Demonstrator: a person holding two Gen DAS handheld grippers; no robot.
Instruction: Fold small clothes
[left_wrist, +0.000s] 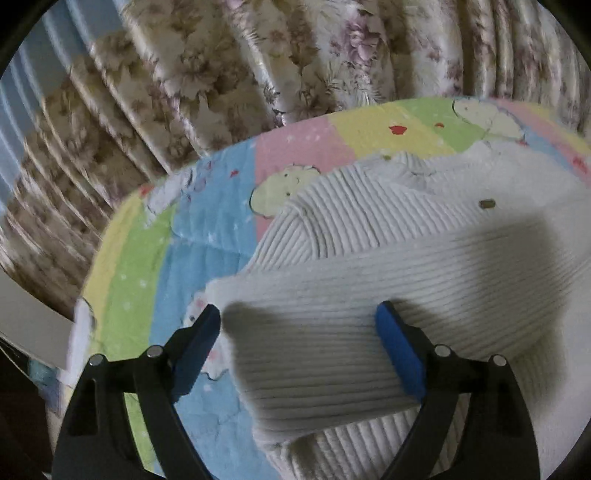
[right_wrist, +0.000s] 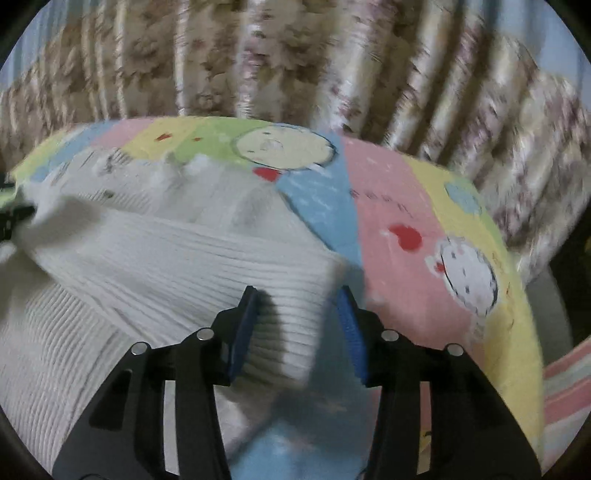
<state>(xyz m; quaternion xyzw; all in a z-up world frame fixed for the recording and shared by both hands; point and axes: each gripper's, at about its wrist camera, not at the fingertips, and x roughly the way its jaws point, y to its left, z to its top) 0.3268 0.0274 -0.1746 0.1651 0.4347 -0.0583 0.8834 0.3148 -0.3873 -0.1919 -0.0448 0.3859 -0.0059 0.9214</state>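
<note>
A small white ribbed knit sweater (left_wrist: 369, 236) lies on a pastel cartoon-print quilt (left_wrist: 207, 229). A sleeve is folded across its body. My left gripper (left_wrist: 299, 325) is open above the folded sleeve's left end, its blue pads (left_wrist: 400, 354) wide apart with the cloth between them. In the right wrist view the sweater (right_wrist: 147, 251) fills the left side. My right gripper (right_wrist: 299, 306) is open, its jaws either side of the sleeve cuff (right_wrist: 291, 332), which hangs between the pads (right_wrist: 354, 332) without being pinched.
Floral curtains (left_wrist: 236, 62) hang behind the bed and also show in the right wrist view (right_wrist: 295, 55). The quilt (right_wrist: 424, 236) drops off at the right edge. A pale board (left_wrist: 33, 317) stands at the left of the bed.
</note>
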